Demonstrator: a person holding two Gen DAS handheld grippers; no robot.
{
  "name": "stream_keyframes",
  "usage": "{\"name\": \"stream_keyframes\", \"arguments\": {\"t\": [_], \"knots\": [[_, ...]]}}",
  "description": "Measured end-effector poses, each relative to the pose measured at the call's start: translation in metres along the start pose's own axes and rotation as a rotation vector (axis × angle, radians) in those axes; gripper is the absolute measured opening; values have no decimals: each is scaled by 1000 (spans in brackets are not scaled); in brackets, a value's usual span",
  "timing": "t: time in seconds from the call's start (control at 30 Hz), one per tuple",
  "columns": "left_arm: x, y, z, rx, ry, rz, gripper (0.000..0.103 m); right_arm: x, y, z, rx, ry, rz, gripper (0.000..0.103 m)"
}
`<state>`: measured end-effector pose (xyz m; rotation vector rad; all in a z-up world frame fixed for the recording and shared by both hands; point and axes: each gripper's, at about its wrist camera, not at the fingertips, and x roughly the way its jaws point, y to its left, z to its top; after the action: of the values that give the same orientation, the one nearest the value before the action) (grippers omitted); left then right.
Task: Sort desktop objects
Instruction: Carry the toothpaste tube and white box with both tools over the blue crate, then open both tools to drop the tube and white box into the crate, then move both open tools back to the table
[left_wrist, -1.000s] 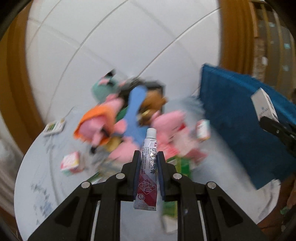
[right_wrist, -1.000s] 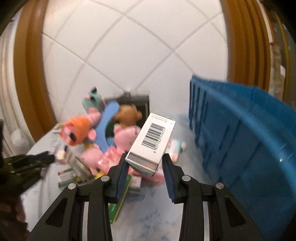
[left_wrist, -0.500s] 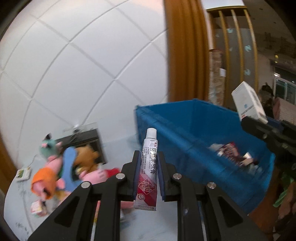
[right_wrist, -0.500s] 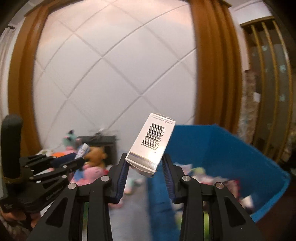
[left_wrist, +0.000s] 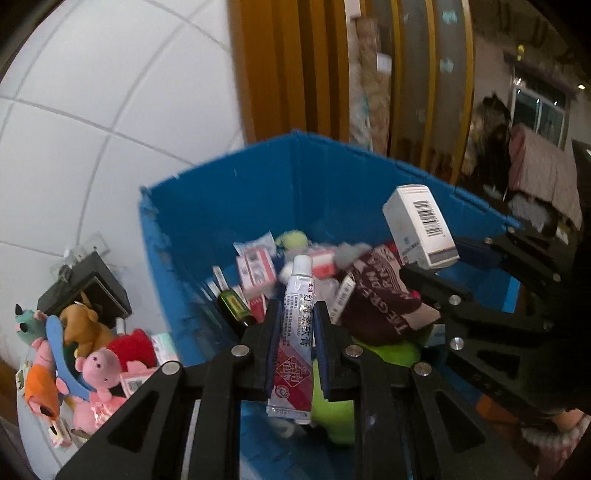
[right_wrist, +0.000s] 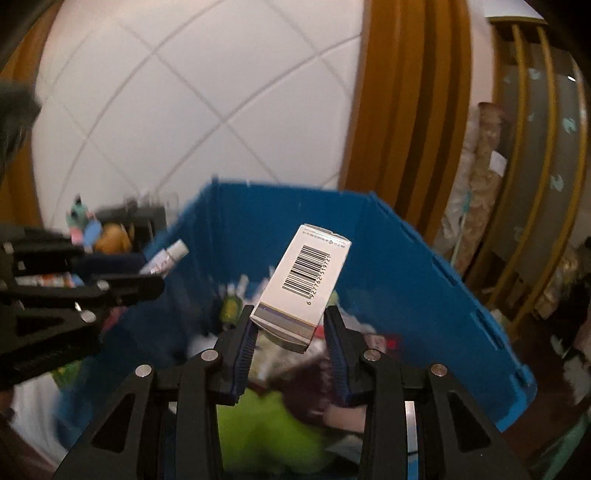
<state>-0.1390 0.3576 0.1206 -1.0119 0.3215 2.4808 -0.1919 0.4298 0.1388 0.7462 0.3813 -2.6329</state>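
White tiles sit behind the blue bin (left_wrist: 229, 206), already half full, where your left gripper (left_wrist: 297, 332) jaws squeeze a tube (left_wrist: 297, 325) and your right gripper (right_wrist: 291, 332) jaws pinch a white box (right_wrist: 303, 280), while soft toys (left_wrist: 85, 354) wait on the tabletop (left_wrist: 33, 439).

Both grippers swung from toy pile (left_wrist: 81, 354) on table over to blue bin (left_wrist: 229, 199). Left gripper (left_wrist: 297, 332) with tube (left_wrist: 297, 332) now above bin contents; right gripper (right_wrist: 290, 325) with white box (right_wrist: 303, 284) also above bin interior. Toy pile now at left edge of left view.
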Motion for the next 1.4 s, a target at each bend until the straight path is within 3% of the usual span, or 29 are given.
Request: {"name": "stream_keyframes", "arguments": {"t": [0.2, 0.4, 0.6, 0.67, 0.7, 0.77, 0.8, 0.97, 1.17, 1.27, 1.4], "knots": [[47, -27, 7, 26, 231, -18, 17, 43, -32, -14, -79, 179, 79, 36], [67, -48, 9, 86, 298, 29, 17, 66, -57, -26, -147, 313, 106, 36], [73, -57, 12, 118, 302, 50, 18, 71, -69, -42, -158, 362, 107, 37], [71, -57, 13, 114, 299, 54, 21, 69, -72, -45, -154, 355, 95, 39], [70, -57, 13, 116, 293, 62, 25, 66, -72, -45, -154, 349, 92, 47], [65, -56, 13, 122, 271, 76, 53, 60, -73, -43, -150, 333, 86, 66], [62, -56, 13, 125, 258, 80, 59, 57, -72, -43, -153, 325, 78, 76], [35, -48, 13, 108, 175, 73, 60, 43, -72, -37, -153, 292, 61, 103], [-18, -26, -1, 99, 36, 98, 60, 19, -59, -23, -128, 216, 113, 103], [-39, -1, -13, 36, -4, 108, 60, 5, -43, -12, -125, 159, 158, 103], [-58, 39, -36, -35, -39, 213, 60, -8, -11, -1, -114, 87, 236, 103]]}}
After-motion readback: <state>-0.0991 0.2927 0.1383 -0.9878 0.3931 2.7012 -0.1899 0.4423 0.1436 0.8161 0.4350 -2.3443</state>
